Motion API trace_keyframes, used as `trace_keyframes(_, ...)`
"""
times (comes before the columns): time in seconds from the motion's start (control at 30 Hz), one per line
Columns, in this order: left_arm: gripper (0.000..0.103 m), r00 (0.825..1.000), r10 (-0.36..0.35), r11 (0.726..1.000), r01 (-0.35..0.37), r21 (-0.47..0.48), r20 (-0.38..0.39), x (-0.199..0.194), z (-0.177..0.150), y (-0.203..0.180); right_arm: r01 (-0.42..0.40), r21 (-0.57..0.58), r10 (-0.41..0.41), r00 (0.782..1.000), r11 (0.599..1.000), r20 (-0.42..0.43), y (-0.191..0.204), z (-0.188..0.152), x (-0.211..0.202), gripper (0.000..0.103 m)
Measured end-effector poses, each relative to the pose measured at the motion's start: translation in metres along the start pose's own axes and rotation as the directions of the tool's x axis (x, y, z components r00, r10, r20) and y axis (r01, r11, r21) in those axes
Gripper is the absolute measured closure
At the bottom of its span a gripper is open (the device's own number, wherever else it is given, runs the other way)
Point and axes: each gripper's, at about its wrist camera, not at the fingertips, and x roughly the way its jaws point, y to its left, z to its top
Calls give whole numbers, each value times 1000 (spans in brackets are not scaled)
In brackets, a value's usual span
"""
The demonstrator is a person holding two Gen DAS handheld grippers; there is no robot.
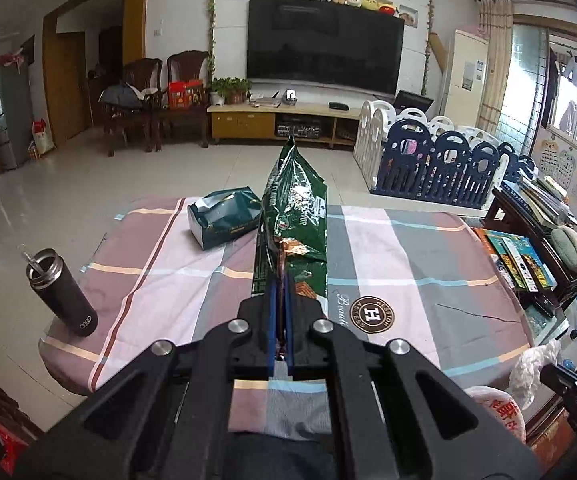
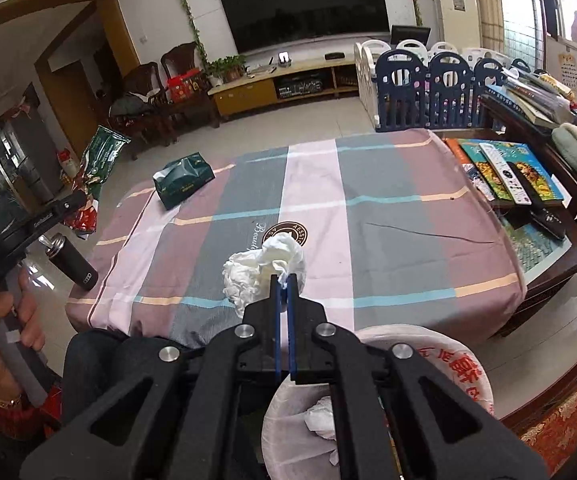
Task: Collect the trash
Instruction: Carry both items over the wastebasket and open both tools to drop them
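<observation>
While the left gripper (image 1: 279, 280) is clamped on the green snack bag (image 1: 294, 216), which rises toward twelve o'clock above the checked tablecloth (image 1: 408, 248), the right gripper (image 2: 284, 280) pinches crumpled white tissue (image 2: 256, 272) bulging at eleven o'clock, above the lined bin (image 2: 440, 344).

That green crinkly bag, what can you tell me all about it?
The green bag is a shiny, crumpled foil snack wrapper, dark green with white lettering and an orange-brown picture near its bottom. It looks flat and empty. The left tool is shut on its lower end, holding it upright in the air above the checked tablecloth, its top corner pointing up. In the right wrist view it hangs beyond the table's left edge. Nothing else touches it.
</observation>
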Motion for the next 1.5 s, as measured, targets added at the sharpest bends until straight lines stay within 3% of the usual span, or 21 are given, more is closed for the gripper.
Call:
trace_keyframes(0.27,98,991,-127,991,125,52,50,-98,-26,-34,22,21,-24,995,1000,98,-16,-10,-66,99)
trace_keyframes(0.47,98,979,-202,974,197,115,37,-130,-48,-69,55,11,-56,986,998,154,-24,-17,-102,99)
trace_keyframes(0.83,98,964,-263,945,264,192,-31,-122,-64,-118,83,75,-94,981,994,169,-59,-27,-122,99)
trace_keyframes(1.23,98,962,-270,938,273,213,-44,-115,-65,-127,84,76,-95,985,994,147,-58,-34,-120,99)
trace_keyframes(1.4,98,960,-277,936,280,213,-48,-114,-66,-129,145,61,-149,987,988,63,-62,-41,-95,99)
trace_keyframes(1.5,98,958,-283,934,287,214,-52,-113,-66,-129,188,89,-183,981,978,-61,-76,-57,-62,99)
